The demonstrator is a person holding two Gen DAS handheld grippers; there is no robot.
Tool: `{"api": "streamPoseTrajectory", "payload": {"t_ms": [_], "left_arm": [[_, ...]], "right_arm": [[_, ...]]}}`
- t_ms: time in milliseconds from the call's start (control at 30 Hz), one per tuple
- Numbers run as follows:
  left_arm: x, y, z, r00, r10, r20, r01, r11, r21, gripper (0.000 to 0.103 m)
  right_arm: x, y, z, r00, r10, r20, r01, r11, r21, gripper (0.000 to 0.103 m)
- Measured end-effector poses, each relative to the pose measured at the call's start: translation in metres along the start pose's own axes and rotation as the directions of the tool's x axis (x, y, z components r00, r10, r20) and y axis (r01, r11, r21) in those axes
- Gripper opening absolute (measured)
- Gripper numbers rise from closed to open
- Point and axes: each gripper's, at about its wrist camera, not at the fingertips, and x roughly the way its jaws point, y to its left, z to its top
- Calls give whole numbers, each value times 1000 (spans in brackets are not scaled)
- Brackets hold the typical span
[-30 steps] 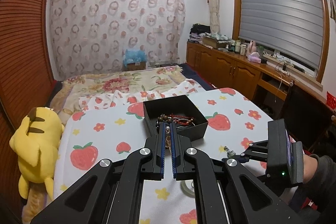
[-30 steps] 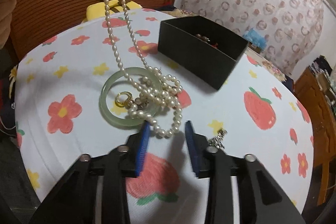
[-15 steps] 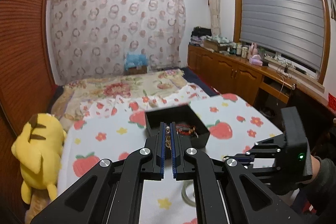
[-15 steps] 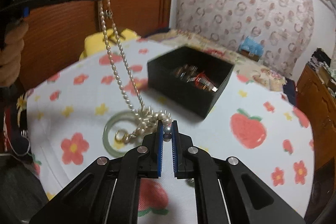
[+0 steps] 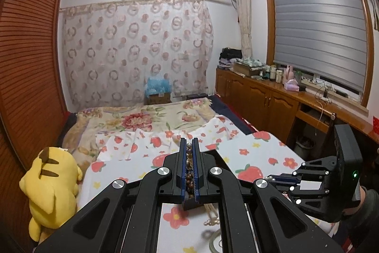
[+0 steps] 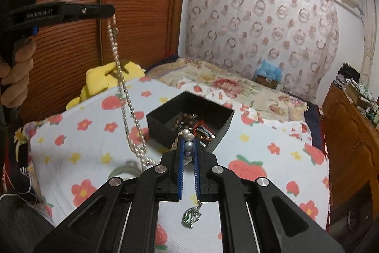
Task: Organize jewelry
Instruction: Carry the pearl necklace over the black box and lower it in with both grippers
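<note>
I had both grippers, left (image 6: pixel 111 13) and right (image 6: pixel 188 151), clamped on the pearls (image 6: pixel 128 106), strung above the table (image 6: pixel 272 170) just left of the box (image 6: pixel 163 125) (bangle (image 6: pixel 124 171) beneath).

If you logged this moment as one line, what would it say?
left gripper: shut on white pearl necklace | right gripper: shut on its other end | open black box: not yet reached

You're working in soft, even indoor light; the blind (image 5: pixel 317 32) on the right is shut and shadows stay faint. Both views bend strongly at the edges, with black corners. In your right view the green pendant (image 6: pixel 192 217) near the lens is smeared, and the bangle (image 6: pixel 123 171) blurs too.
</note>
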Motion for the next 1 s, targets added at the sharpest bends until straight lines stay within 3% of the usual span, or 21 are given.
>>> {"api": "streamPoseTrajectory", "payload": {"t_ms": [133,233,567,733,1000], "left_arm": [[-2,5,9,1000,21,21,-20,1000,-16,4],[-1,13,9,996,88,28,-88,996,-25,4],[14,59,-6,977,212,-24,-214,970,-118,4],[14,69,-10,983,179,-44,-183,972,-149,4],[14,55,-3,989,148,-30,-150,982,-113,4]], "right_arm": [[-6,-9,1,1000,-24,16,23,1000,20,8],[-10,-20,0,998,-54,23,53,998,46,8],[-14,-49,-5,988,-151,22,148,984,103,8],[-11,-50,-4,989,-149,18,146,984,105,8],[-13,-43,20,990,-127,55,123,990,68,8]]}}
